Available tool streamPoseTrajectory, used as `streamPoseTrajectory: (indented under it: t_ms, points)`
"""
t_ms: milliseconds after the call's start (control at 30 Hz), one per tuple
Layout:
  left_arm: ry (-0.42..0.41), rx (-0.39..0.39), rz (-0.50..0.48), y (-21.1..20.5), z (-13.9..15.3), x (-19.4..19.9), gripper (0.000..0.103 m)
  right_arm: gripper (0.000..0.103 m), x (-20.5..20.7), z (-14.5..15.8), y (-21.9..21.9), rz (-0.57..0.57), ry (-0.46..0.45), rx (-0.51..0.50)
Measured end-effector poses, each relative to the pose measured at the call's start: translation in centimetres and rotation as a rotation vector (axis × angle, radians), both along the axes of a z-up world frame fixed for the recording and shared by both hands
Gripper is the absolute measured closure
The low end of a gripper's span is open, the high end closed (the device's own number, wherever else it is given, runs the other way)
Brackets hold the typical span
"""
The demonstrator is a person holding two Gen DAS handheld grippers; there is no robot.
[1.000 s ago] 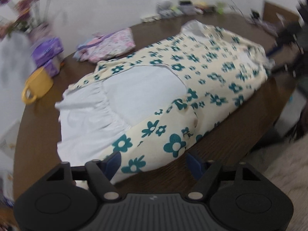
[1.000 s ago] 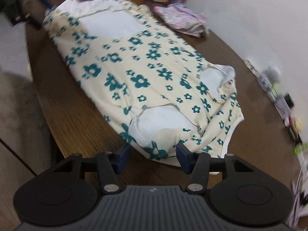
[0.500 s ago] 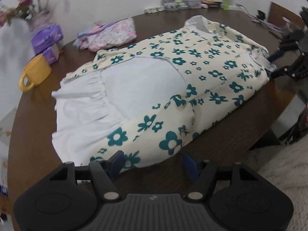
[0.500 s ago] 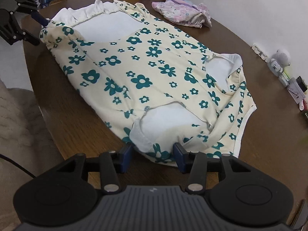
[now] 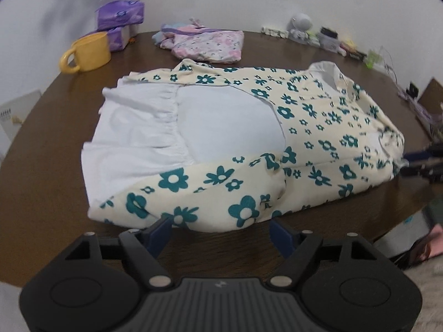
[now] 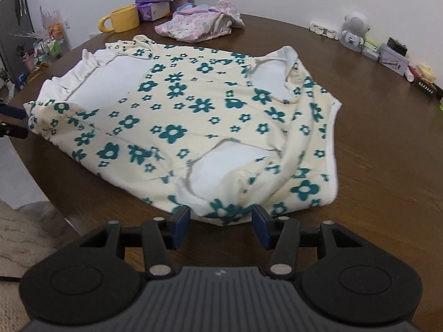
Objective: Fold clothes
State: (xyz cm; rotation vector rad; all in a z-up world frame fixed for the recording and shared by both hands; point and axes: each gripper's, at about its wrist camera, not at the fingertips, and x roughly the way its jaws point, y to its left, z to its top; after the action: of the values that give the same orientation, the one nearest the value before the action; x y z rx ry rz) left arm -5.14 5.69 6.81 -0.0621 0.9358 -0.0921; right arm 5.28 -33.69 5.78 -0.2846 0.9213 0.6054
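Both tongs [image 5: 220,231] [image 6: 221,225] lower, dress [image 5: 318,127] edges nearer

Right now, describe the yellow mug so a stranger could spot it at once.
Start at the round brown table and go to its far edge by the wall. Beside the purple tissue packs stands the yellow mug, the only solid yellow thing there, handle towards the table's edge.

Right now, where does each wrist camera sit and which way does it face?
Left wrist: low at the ruffled hem end of the floral garment, looking along it; its own open fingers straddle the near edge.
Right wrist: low at the opposite, armhole end, looking back; open fingers at the near edge.
Shared: the garment, yellow mug, pink clothes pile, brown table; each view catches the other gripper at the far end.
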Motion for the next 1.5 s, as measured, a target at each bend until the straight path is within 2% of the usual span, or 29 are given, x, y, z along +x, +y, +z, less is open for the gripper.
streamPoseTrajectory:
  t_ms: [267,333,467,633,733,833,900,1000,1200,1400,1500]
  points:
    - [-0.028,-0.058,0.099,0.0,-1.0,0.0,0.026,0.053,-0.3,-0.9,0.1,-0.090,-0.022,0.047]
    - [-0.024,-0.060,0.111,0.1,-1.3,0.0,0.027,0.057,-0.4,-1.1,0.2,-0.097,-0.023,0.048]
    - [-0.019,-0.071,0.116,0.5,-1.3,-0.5,0.027,0.057,-0.7,-1.1,0.0,-0.111,-0.022,0.056]
    - [-0.056,-0.024,0.066,0.7,-0.4,-1.0,0.026,0.056,-1.3,-0.6,-0.4,-0.112,-0.041,0.023]
    - [-0.092,0.109,-0.097,-0.5,0.2,-1.4,0.023,0.056,-2.0,0.1,0.2,-0.029,-0.085,-0.021]
    - [-0.117,0.250,-0.280,-1.8,0.3,-1.6,0.022,0.053,-2.7,1.2,1.2,0.124,-0.162,-0.114]
    - [-0.117,0.309,-0.366,-2.2,0.1,-1.3,0.022,0.053,-2.7,1.5,1.8,0.233,-0.189,-0.182]
    - [-0.100,0.361,-0.446,-2.0,-0.6,-0.4,0.022,0.053,-2.6,0.9,2.8,0.414,-0.201,-0.295]
    - [-0.069,0.452,-0.642,-2.1,-0.9,0.9,0.024,0.053,-1.5,0.3,4.1,0.614,-0.180,-0.434]
    - [-0.031,0.513,-0.865,-2.7,-1.0,1.9,0.037,0.053,-1.3,-0.1,5.8,0.779,-0.152,-0.540]
    - [-0.002,0.532,-0.967,-2.8,-1.2,2.0,0.048,0.056,-1.0,0.0,6.5,0.825,-0.125,-0.555]
